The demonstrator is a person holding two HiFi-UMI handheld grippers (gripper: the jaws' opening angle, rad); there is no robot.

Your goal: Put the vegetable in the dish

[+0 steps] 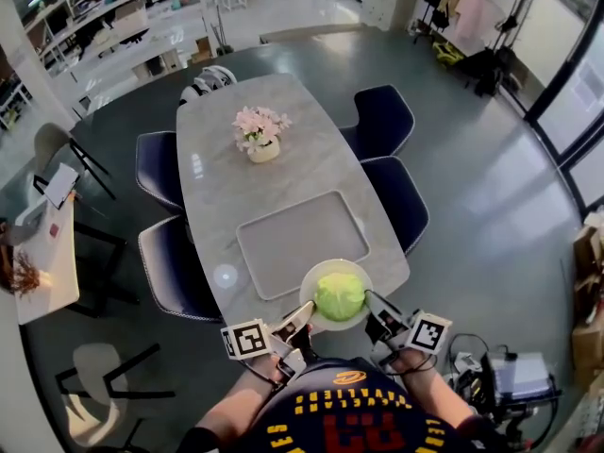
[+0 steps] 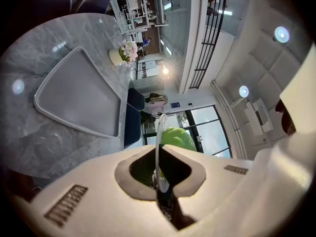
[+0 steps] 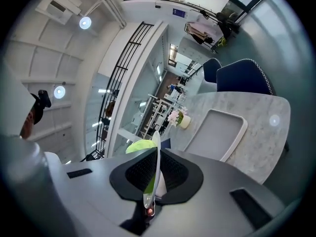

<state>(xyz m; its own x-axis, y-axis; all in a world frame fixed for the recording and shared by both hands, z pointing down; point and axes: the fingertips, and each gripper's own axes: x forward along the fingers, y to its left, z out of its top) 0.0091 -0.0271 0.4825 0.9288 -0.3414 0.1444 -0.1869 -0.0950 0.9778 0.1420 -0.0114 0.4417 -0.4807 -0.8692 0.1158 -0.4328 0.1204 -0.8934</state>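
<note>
I grip the dish (image 1: 326,266) at the near edge of the table (image 1: 283,159), left gripper (image 1: 304,313) clamped on its rim at 8 o'clock and right gripper (image 1: 372,307) at 4 o'clock, 2 opposed holds that guard against tipping. The vegetable (image 1: 340,295), a green cabbage, sits in the dish's middle; the tray (image 1: 302,243) lies at 11 o'clock.

An open office-like hall is hosting a staged dining set: marble counter (image 1: 311,173), navy chairs (image 1: 381,121), shelving racks (image 1: 99,12) and glazed walls (image 1: 571,74) standing around.
</note>
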